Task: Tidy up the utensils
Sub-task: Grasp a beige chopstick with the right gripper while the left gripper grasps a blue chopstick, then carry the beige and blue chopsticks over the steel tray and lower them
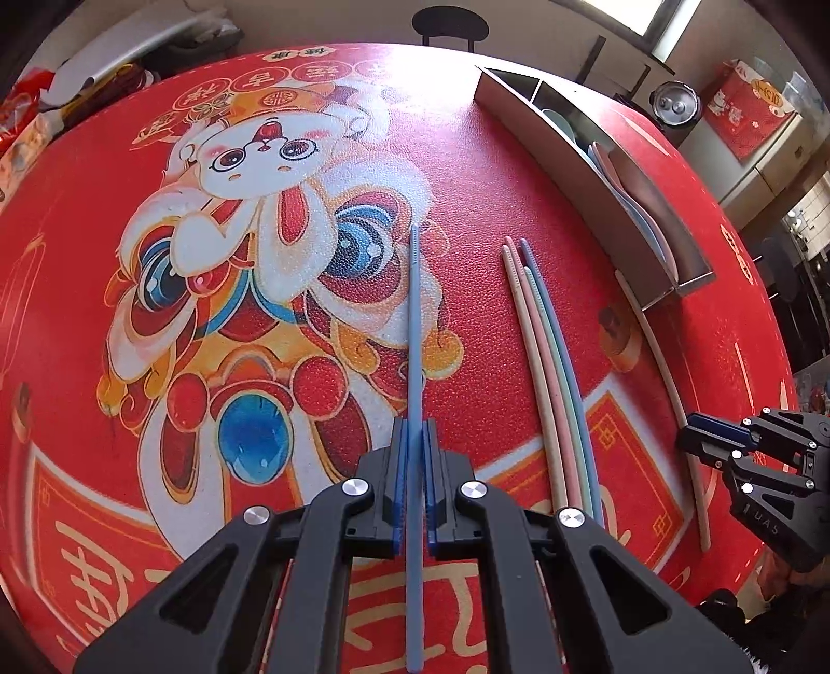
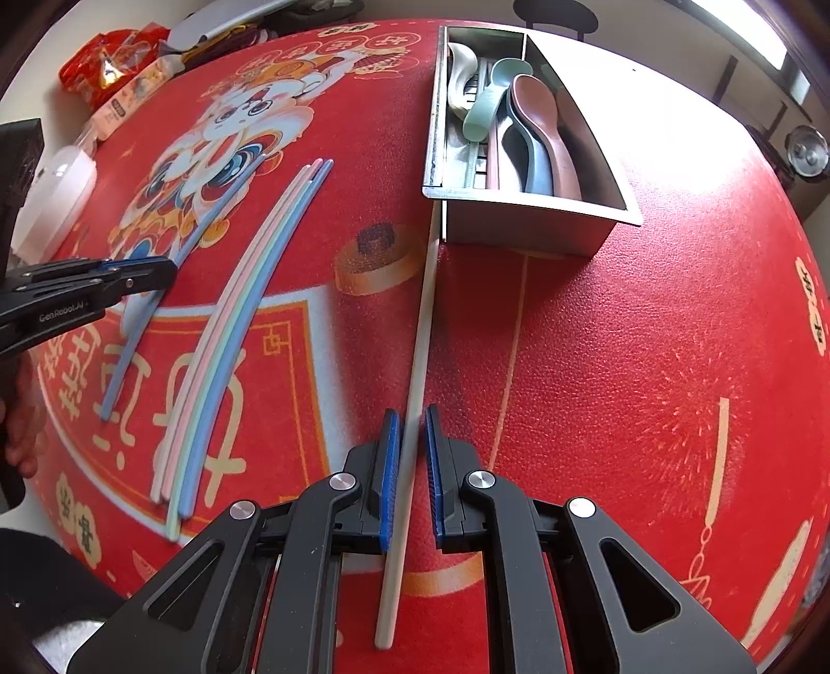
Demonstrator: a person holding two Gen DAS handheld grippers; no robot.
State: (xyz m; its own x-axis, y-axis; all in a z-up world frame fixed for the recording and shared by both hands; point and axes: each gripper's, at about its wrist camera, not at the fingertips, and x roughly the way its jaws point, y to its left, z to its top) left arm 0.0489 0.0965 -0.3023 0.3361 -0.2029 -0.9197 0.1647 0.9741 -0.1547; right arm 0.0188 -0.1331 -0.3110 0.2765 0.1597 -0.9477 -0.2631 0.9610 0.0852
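Note:
My left gripper (image 1: 415, 433) is shut on a blue chopstick (image 1: 414, 321) that points away over the red tablecloth; it also shows in the right wrist view (image 2: 155, 269). My right gripper (image 2: 413, 415) is open, its pads either side of a white chopstick (image 2: 419, 332) lying on the table, its far tip by the metal utensil box (image 2: 519, 223). Several loose chopsticks (image 1: 550, 363), cream, pink, green and blue, lie side by side between the two grippers. The box holds spoons (image 2: 524, 119).
The round table's red cloth (image 1: 259, 155) has a cartoon lion-dance print. Snack packets (image 2: 114, 62) and a white container (image 2: 57, 192) sit at the far left edge. A chair (image 1: 450, 26) stands beyond the table. A red carton (image 1: 752, 109) stands off the table at right.

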